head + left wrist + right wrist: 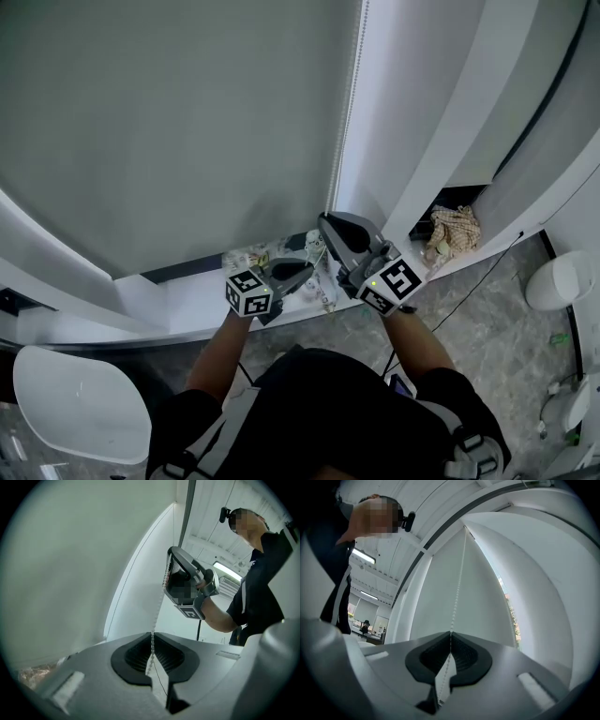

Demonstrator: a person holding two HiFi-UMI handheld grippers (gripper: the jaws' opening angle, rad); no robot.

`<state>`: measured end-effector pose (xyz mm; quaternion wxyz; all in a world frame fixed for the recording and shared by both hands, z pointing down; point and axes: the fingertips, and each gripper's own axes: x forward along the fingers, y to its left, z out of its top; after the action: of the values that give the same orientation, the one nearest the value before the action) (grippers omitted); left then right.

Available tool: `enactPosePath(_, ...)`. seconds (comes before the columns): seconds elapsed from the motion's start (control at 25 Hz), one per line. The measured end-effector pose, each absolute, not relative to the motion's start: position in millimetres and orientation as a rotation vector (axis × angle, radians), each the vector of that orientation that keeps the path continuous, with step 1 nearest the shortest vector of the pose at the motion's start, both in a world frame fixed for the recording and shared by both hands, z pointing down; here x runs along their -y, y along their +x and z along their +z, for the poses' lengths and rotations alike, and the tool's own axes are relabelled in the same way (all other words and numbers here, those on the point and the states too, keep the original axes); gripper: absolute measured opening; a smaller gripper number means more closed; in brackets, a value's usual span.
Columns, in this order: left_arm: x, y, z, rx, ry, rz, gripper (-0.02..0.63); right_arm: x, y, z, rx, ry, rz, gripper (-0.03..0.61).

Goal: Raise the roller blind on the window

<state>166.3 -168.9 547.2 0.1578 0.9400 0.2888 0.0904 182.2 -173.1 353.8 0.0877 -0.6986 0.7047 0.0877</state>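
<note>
The grey roller blind [178, 122] hangs down over the window almost to the sill. Its white bead chain [345, 122] runs down the blind's right edge. My left gripper [305, 272] sits low by the sill, and in the left gripper view [152, 637] its jaws are shut on the bead chain [159, 606]. My right gripper [325, 222] is just above and right of it, also seen in the left gripper view [171, 557]. In the right gripper view the right gripper [450, 637] is shut on the chain [457, 592], which rises straight up from the jaws.
The white window sill [187, 314] lies under both grippers. A crumpled cloth [452, 230] sits in a recess to the right. A white rounded seat [80, 403] is at the lower left, a white round object [562, 281] at the right, and a thin black cable [478, 281] crosses the floor.
</note>
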Motion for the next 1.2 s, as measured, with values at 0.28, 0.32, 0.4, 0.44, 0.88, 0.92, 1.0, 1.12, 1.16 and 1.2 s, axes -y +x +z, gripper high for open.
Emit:
enactPosePath(0.28, 159, 145, 518, -0.976, 2.693, 0.214, 0.164, 167, 165, 359, -2.202, -2.128, 0.337, 0.006)
enactPosePath(0.32, 169, 144, 492, -0.972, 2.71, 0.134, 0.17, 167, 165, 357, -2.212, -2.128, 0.347, 0.006)
enactPosePath(0.4, 192, 145, 424, -0.954, 2.758, -0.068, 0.176, 166, 166, 357, -2.21, -2.115, 0.321, 0.006)
enactPosePath(0.44, 201, 147, 387, -0.954, 2.777, -0.172, 0.176, 166, 167, 358, -2.202, -2.109, 0.306, 0.006)
enactPosePath(0.88, 172, 213, 171, -1.165, 2.547, -0.601, 0.175, 164, 169, 361, -2.216, -2.088, 0.254, 0.006)
enactPosePath(0.92, 169, 208, 165, -1.188, 2.536, -0.62, 0.175, 165, 166, 362, -2.213, -2.092, 0.248, 0.006)
enactPosePath(1.0, 163, 201, 156, -1.226, 2.516, -0.653, 0.137, 167, 164, 360, -2.207, -2.087, 0.257, 0.006)
enactPosePath(1.12, 166, 201, 156, -1.174, 2.557, -0.665, 0.015, 168, 163, 359, -2.209, -2.088, 0.275, 0.006)
enactPosePath(1.16, 167, 201, 156, -1.161, 2.562, -0.665, 0.015, 167, 163, 357, -2.208, -2.086, 0.289, 0.006)
enactPosePath(1.2, 167, 201, 155, -1.155, 2.564, -0.668, 0.014, 167, 163, 354, -2.206, -2.078, 0.307, 0.006)
